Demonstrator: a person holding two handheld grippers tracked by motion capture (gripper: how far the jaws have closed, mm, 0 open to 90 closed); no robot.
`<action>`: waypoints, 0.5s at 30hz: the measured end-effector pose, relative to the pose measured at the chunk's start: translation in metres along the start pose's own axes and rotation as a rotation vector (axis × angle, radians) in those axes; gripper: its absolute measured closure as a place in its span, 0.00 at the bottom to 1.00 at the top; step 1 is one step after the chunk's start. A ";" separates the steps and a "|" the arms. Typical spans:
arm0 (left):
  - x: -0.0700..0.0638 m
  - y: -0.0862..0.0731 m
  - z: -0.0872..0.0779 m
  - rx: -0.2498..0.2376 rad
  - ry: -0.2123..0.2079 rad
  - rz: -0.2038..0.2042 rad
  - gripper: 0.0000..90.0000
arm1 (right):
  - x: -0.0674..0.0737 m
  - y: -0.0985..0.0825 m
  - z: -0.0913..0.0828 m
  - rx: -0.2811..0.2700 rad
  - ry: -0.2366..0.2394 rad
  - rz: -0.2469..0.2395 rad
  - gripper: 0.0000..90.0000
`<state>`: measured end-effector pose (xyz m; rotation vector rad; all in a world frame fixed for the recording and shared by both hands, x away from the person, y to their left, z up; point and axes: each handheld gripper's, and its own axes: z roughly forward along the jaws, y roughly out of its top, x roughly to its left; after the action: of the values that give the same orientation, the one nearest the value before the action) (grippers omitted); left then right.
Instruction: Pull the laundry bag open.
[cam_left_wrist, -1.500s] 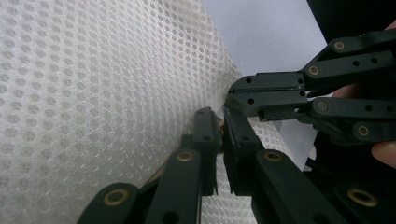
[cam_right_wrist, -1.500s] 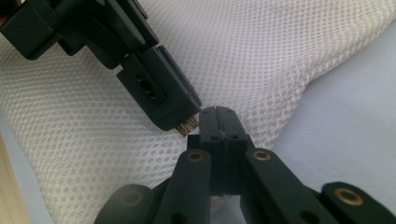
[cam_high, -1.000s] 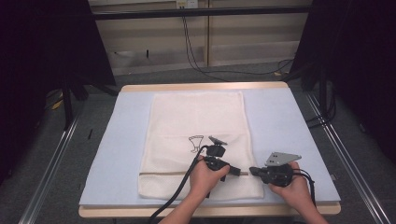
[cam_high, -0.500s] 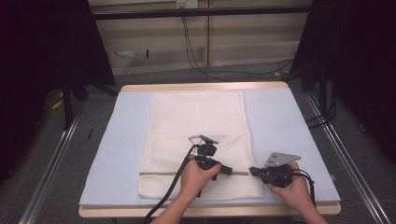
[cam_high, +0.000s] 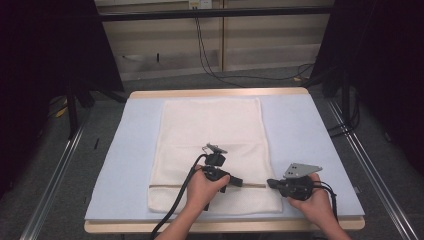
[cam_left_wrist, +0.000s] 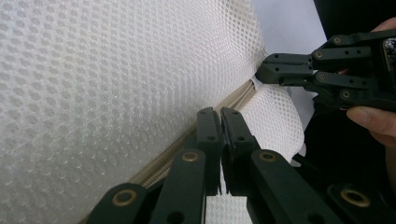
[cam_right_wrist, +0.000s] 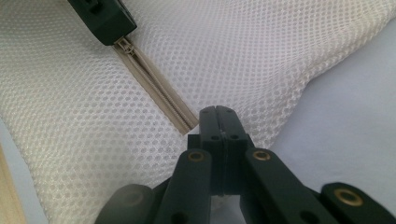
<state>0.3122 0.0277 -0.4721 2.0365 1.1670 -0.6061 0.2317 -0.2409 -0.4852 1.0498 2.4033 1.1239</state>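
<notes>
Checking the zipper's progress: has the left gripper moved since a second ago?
Yes. In the high view the left gripper has slid leftward along the mesh bag's zipper, away from the right gripper.

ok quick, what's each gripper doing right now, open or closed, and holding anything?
Left gripper: closed, pinched on the zipper of the mesh bag.
Right gripper: closed, clamped on the mesh bag at the zipper's end.

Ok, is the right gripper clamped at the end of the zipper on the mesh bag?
Yes, the right gripper is shut on the mesh bag at the end of its beige zipper.
</notes>
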 end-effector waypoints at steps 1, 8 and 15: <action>0.001 0.000 0.000 0.005 -0.011 -0.003 0.97 | 0.000 0.000 0.000 0.000 0.000 0.000 1.00; 0.007 -0.002 -0.005 0.007 -0.014 -0.014 0.97 | -0.002 0.000 0.000 -0.001 0.009 0.004 1.00; 0.011 -0.003 -0.008 0.007 -0.005 -0.013 0.97 | -0.002 0.001 0.001 0.002 0.015 0.010 1.00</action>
<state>0.3153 0.0411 -0.4760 2.0334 1.1779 -0.6218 0.2339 -0.2419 -0.4852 1.0585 2.4132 1.1370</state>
